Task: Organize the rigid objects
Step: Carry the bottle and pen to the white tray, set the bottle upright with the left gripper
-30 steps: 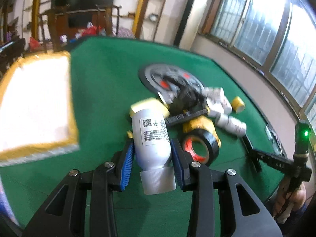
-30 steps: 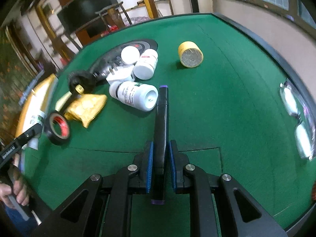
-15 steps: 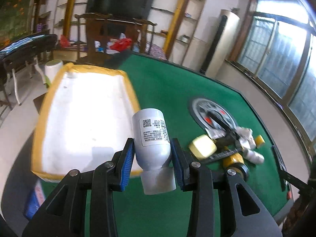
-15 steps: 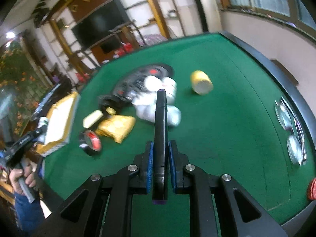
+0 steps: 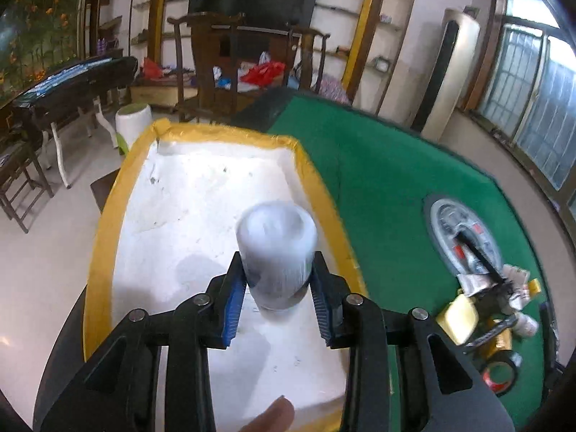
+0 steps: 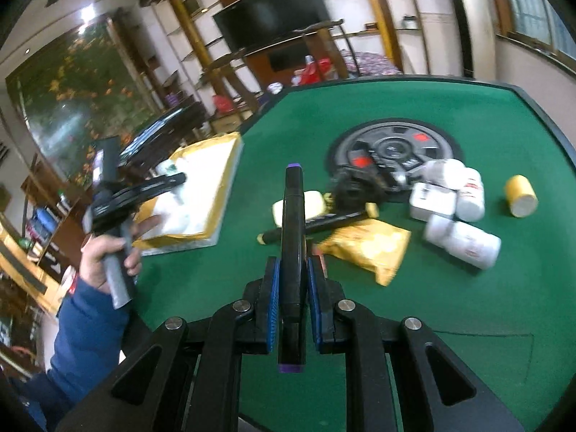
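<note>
My left gripper [image 5: 277, 298] is over the white tray with yellow taped rim [image 5: 108, 223]. A blurred white bottle [image 5: 276, 248] stands between its blue pads; the jaws stand slightly wider than the bottle, so the grip is unclear. My right gripper [image 6: 291, 284] is shut on a black marker with purple ends [image 6: 292, 237], held above the green table [image 6: 468, 324]. The right wrist view also shows the left gripper [image 6: 158, 183] and the tray [image 6: 216, 165] at the table's left edge. Several white bottles [image 6: 464, 241] lie in the pile on the right.
On the green felt lie a yellow snack bag [image 6: 370, 244], a yellow tape roll [image 6: 520, 196], a yellow block [image 6: 295, 205], a black pen [image 6: 316, 221] and a round grey disc [image 6: 392, 147]. A black tape roll [image 5: 498, 374] lies near the table edge.
The left gripper has carried the white bottle from the pile over to the tray, and the bottle now looks blurred and tipped. The right gripper has lifted and turned left with the marker.
</note>
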`<state>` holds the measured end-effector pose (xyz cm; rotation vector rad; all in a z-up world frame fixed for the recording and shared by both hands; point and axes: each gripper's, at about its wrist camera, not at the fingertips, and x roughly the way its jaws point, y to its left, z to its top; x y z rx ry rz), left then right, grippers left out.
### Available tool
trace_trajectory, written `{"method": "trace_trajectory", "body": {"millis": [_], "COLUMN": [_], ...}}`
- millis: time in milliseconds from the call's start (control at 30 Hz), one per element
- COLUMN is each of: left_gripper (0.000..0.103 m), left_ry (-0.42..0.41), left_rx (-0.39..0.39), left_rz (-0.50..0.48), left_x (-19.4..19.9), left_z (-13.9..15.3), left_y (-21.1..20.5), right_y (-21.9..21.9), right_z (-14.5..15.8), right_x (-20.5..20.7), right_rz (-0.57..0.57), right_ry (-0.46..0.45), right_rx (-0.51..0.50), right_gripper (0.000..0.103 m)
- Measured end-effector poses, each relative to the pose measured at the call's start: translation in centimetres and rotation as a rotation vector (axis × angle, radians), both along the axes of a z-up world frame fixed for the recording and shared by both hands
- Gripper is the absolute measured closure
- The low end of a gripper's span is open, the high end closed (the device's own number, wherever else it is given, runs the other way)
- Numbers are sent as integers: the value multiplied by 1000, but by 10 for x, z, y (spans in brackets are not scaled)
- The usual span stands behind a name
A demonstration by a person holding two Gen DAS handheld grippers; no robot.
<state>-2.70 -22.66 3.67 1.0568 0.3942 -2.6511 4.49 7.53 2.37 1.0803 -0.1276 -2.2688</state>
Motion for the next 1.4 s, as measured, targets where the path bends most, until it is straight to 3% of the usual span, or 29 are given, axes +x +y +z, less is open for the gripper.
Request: {"method": "trace_trajectory", "body": {"millis": [333, 533, 767, 967, 1100, 1233, 1333, 1400], "left_gripper": [71, 71, 70, 71, 71, 71, 71, 71], "left_ry": [-94, -99, -118, -128, -136, -221, -301, -296], "left_rx": [-89, -30, -26, 52, 66, 53, 108, 136], "left_rz": [0, -50, -102, -118, -143, -152, -145, -137], "left_x": [14, 52, 78, 69, 60, 30, 5, -6], "left_z": [-10, -8, -6, 1, 18, 17, 0, 0], "left_y": [16, 34, 55, 39, 24, 0, -23, -32], "right_y": [-28, -36, -52, -81, -104, -138, -164, -180], "right_z": [-7, -11, -11, -8, -9, -9, -17, -25], "right_x": [-7, -5, 1, -3, -18, -38, -49, -56], "right_rz": [70, 99, 154, 199, 203, 190, 187, 176], "right_ry": [-34, -44, -54, -52, -80, -65, -80, -84], "right_rx": [-15, -18, -20, -4, -19, -16, -17, -5], "right_gripper": [89, 89, 89, 89, 89, 89, 89, 89]}}
